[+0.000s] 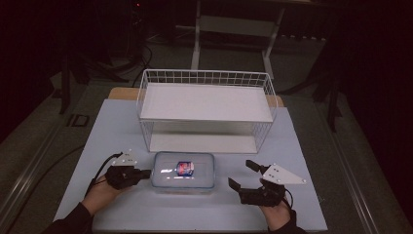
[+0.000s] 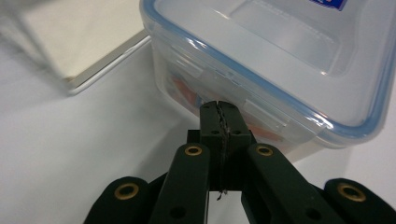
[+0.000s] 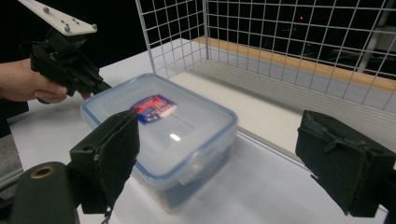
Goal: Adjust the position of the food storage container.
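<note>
High view, live: box (image 1: pixel 183 171) sits flat on the table (image 1: pixel 122 126), centre front, just before the wire rack (image 1: pixel 204 105), lid on w/ blue seal and a red-blue label. Left gripper (image 1: pixel 145 172) is at the box's left short side; left gripper view has its jaws pressed together, nothing between them, tips right at the side clip (image 2: pixel 224 86), touching or a hair off, can't tell which. Right gripper (image 1: pixel 242 174) waits near the box's right end, jaws spread wide, holding nothing, box (image 3: pixel 161 135) lying ahead between the pads, not touched. Looks like the clip on the left side is being worked, prob. pressed or flicked. To do it well: keep the closed tips low on the flap's edge, push square to the wall, not at an angle, or the box will skate across the smooth top; right gripper could brace the far end first so it doesn't slide. Go easy, thin plastic flap, clear walls flex. Something red-orange shows inside thru the wall. Surface: pale, smooth tabletop, a bit glossy, wood edge showing behind the rack. Rack has two white shelves, both bare. Room's dark all round, grey floor, cables at left, a pale frame stand at the back.
</note>
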### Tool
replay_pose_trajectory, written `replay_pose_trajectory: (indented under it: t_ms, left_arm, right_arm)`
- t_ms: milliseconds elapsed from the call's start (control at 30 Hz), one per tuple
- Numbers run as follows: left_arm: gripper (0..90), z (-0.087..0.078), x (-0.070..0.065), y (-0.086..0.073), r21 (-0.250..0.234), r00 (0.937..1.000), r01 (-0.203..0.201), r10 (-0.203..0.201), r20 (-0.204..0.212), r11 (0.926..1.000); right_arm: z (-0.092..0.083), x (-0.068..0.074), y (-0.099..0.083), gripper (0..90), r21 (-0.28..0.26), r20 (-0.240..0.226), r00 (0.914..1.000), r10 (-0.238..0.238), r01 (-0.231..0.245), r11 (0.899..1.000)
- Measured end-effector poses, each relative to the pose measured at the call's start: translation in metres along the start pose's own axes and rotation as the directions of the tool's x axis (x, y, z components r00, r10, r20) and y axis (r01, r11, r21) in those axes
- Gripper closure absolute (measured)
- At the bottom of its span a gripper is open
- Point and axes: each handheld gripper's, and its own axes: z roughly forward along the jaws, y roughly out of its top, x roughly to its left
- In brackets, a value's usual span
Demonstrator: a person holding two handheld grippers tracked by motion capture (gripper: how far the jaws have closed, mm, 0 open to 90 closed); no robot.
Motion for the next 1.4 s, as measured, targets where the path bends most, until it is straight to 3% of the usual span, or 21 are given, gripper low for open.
replay_pose_trajectory:
  t_ms: [233,633,900,1000,1067,1167,1233,1300,1333,1400]
  left_arm:
    - [89.4,0.018,-0.008,0.015,0.006,0.9992,-0.032,0.032,0.026,0.9995]
    - [89.3,0.036,-0.013,0.029,-0.001,0.9969,-0.04,0.04,0.068,0.9992]
    - [88.9,0.038,-0.016,0.033,0.0,0.9979,-0.034,0.034,0.055,0.9994]
    - [76.5,0.031,-0.015,0.032,-0.006,0.9991,-0.018,0.018,0.037,0.9998]
    - [59.6,0.022,-0.011,0.033,-0.032,0.9984,0.034,-0.032,0.048,0.9989]
    - [36.2,0.008,-0.009,0.035,-0.104,0.9928,0.103,-0.095,0.072,0.9892]
    - [20.3,0.003,-0.01,0.037,-0.105,0.989,0.127,-0.118,0.09,0.9863]
    - [6.2,0.0,-0.011,0.038,-0.104,0.9825,0.147,-0.133,0.13,0.9836]
    - [0.8,0.0,-0.011,0.039,-0.108,0.976,0.17,-0.152,0.156,0.9795]
    - [0.0,0.001,-0.012,0.039,-0.122,0.9623,0.222,-0.197,0.188,0.9674]
  right_arm:
    - [-0.001,-0.002,-0.001,13.3,0.001,0.01,0.9999,-0.001,0.001,1.0]
    - [-0.003,-0.007,-0.004,13.7,0.004,0.026,0.9996,0.002,-0.002,1.0]
    - [-0.002,-0.006,-0.005,13.8,0.011,0.025,0.9996,-0.011,0.01,1.0]
    - [-0.002,-0.005,-0.005,13.8,0.011,0.027,0.9995,-0.014,0.014,1.0]
    - [-0.003,-0.006,-0.005,13.8,0.009,0.027,0.9995,-0.015,0.015,1.0]
    - [-0.003,-0.005,-0.005,13.8,0.009,0.027,0.9995,-0.017,0.017,1.0]
    - [-0.004,-0.006,-0.005,13.8,0.009,0.031,0.9994,-0.019,0.018,1.0]
    - [-0.004,-0.006,-0.005,13.8,0.007,0.026,0.9996,-0.014,0.014,1.0]
    - [-0.004,-0.007,-0.005,13.8,0.007,0.026,0.9996,-0.013,0.013,1.0]
    - [-0.004,-0.007,-0.005,13.7,0.004,0.027,0.9995,-0.017,0.017,1.0]
